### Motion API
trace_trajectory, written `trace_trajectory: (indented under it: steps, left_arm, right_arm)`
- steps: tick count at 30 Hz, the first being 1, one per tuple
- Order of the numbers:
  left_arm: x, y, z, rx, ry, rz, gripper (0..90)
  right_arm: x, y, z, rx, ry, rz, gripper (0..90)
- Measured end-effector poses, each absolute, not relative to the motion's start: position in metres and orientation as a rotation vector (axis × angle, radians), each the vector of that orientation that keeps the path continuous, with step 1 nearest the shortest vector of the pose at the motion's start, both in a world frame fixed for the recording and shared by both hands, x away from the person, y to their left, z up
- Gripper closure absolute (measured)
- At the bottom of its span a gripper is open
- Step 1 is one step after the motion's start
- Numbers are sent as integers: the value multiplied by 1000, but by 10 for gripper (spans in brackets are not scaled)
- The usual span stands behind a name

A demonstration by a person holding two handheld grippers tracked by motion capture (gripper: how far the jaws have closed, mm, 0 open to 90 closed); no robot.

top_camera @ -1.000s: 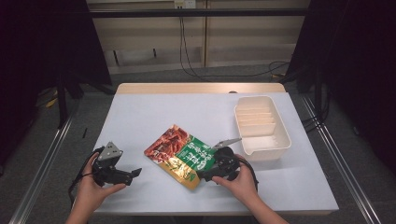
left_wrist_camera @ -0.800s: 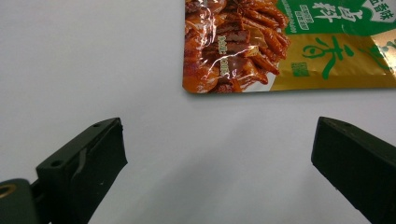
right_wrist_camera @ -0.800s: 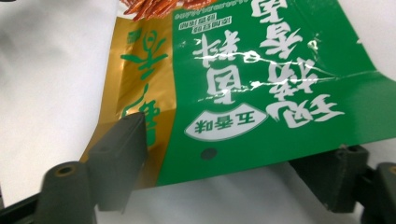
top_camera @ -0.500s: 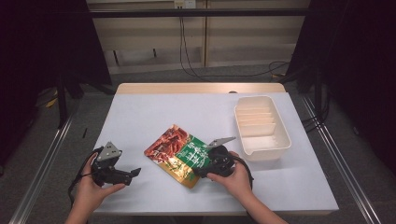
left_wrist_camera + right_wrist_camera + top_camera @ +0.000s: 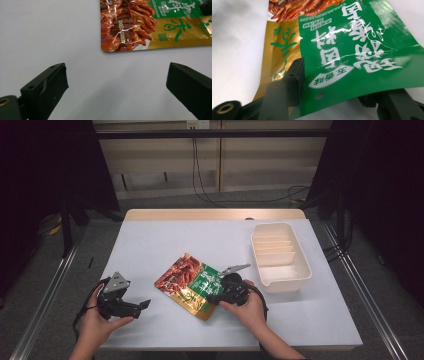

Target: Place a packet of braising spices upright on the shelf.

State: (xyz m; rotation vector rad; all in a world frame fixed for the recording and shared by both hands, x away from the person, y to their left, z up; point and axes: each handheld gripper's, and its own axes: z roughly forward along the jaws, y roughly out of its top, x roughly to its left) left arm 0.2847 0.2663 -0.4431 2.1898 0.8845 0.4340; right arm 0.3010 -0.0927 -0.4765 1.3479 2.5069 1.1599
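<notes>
**A:** Where is the snack pouch [image 5: 192, 285]?

**B:** Flat on the white tabletop [image 5: 165, 240], a little toward six o'clock from the middle, lying on a slant. Its red end with the food picture points to about ten o'clock, and its green and gold end points to about four o'clock.

**A:** And the right tongs [image 5: 216, 296]?

**B:** They sit at the pouch's green end, held by the right hand [image 5: 247, 307]. In the right gripper view, the pouch's edge [image 5: 352, 75] runs between the two black jaws, one on top and one beneath. The jaws are on either side of it, but I cannot tell whether they are actually pressing on it.

**A:** The left tongs [image 5: 142, 305]?

**B:** Spread wide with nothing between them, well apart from the pouch at about eight o'clock from it, in the left hand [image 5: 97, 320]. In the left gripper view, the pouch's red corner [image 5: 125, 32] lies ahead of the jaws.

**A:** Anything else on the tabletop?

**B:** A cream tray with dividers [image 5: 280, 256], at about two o'clock from the pouch and near the right tongs.
</notes>
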Motion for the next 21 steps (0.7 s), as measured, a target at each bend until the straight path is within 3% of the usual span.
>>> trace_trajectory:
  steps: [15,21]
  left_arm:
    - [283,268,-442,2182,896,450,42]
    - [283,270,-441,2174,898,455,42]
  right_arm:
    - [309,-93,-468,1387,2508,1132,877]
    - [314,-91,-452,1362,2542,1104,900]
